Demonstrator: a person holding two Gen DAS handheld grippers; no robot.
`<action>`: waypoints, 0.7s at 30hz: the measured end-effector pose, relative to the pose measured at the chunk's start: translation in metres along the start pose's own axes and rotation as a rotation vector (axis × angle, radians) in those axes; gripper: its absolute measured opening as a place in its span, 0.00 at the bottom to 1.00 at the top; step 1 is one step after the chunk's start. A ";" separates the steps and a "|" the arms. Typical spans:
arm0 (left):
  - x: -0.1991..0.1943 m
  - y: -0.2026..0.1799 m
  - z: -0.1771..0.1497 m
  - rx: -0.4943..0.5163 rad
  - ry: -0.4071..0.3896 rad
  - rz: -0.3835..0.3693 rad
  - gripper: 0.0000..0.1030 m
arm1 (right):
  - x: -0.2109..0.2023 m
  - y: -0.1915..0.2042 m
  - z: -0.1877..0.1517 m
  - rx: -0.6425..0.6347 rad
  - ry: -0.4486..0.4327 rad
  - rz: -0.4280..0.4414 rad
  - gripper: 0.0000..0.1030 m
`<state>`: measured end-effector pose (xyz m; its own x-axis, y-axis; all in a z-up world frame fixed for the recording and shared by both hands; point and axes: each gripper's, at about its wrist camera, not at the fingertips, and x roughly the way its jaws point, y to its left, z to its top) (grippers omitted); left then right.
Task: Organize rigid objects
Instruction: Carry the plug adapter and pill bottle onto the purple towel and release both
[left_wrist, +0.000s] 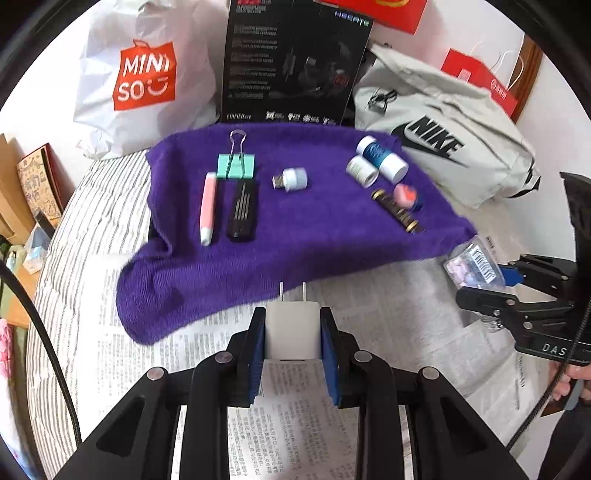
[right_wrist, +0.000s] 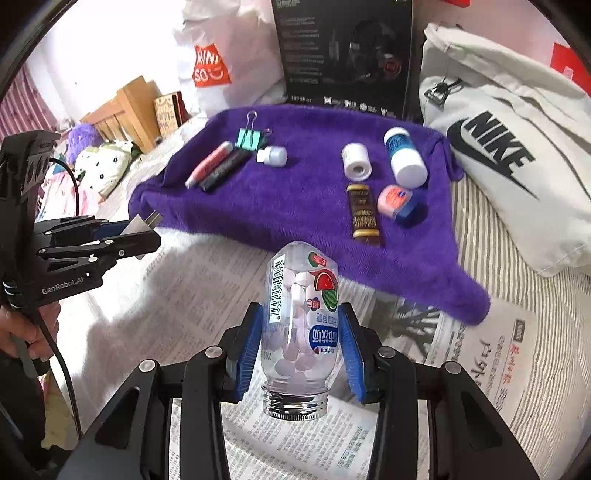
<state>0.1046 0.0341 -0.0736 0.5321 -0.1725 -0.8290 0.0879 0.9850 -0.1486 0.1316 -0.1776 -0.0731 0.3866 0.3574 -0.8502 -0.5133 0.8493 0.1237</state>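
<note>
Between left gripper (left_wrist: 292, 332) pads, one white charger (left_wrist: 292, 330), two prongs forward; right gripper (right_wrist: 300, 349) clamps one candy bottle (right_wrist: 301, 325), lengthwise, cap toward camera

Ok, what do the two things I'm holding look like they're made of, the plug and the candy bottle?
Charger plug: looks like matte white moulded plastic, with two thin metal prongs. Candy bottle: clear glossy plastic, probably, since the tablets show through and it carries a printed label; its threaded neck looks like shiny metal or chrome-finished plastic.

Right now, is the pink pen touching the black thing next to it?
Apart. In the left wrist view, purple cloth shows between the pink pen and the black case.
</note>
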 end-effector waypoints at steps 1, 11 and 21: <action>-0.002 0.000 0.004 0.004 -0.007 0.002 0.25 | -0.002 -0.001 0.003 0.001 -0.006 0.000 0.40; -0.008 0.007 0.030 0.015 -0.029 0.019 0.25 | -0.006 -0.012 0.032 0.008 -0.040 -0.005 0.40; -0.003 0.008 0.048 0.034 -0.039 0.020 0.25 | 0.011 -0.021 0.061 0.019 -0.043 -0.016 0.40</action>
<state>0.1443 0.0426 -0.0465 0.5661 -0.1526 -0.8101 0.1046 0.9881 -0.1130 0.1935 -0.1672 -0.0536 0.4271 0.3598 -0.8295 -0.4921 0.8621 0.1206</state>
